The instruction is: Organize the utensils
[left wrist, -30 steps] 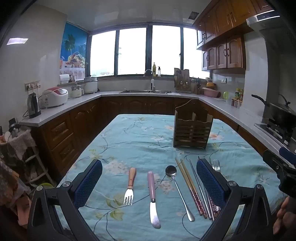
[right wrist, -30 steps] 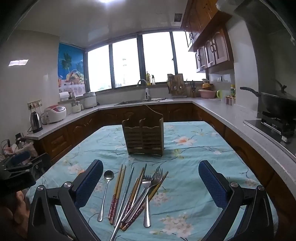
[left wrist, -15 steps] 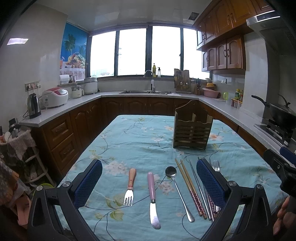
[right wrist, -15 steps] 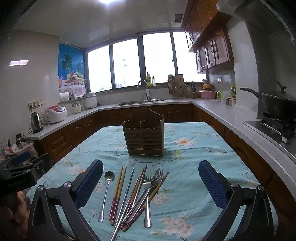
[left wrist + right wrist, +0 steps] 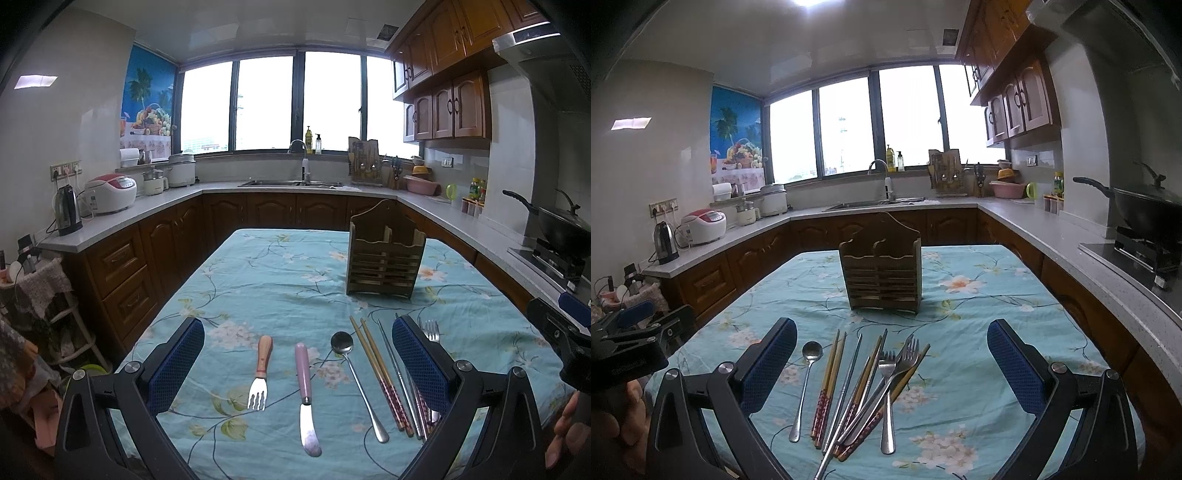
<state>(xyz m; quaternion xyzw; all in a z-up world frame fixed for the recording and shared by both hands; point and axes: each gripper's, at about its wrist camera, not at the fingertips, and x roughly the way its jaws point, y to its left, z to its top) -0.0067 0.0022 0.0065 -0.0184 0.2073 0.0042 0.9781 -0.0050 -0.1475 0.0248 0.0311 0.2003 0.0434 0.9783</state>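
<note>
Both claws, left [image 5: 297, 360] and right [image 5: 892, 358], gape empty above the utensils [image 5: 864, 387].

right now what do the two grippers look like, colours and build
Both look alike. The left gripper and right gripper each have two black angular plastic arms with silver bolts at the joints, ending in fingers faced with blue, finely dimpled pads. The black body of the left gripper, seen from the right wrist camera, carries a blue part on top and faint lettering too small to read.

No lettering can be read anywhere in either view. Faint marks on the left gripper's body [image 5: 628, 363] are too blurred to make out.
</note>
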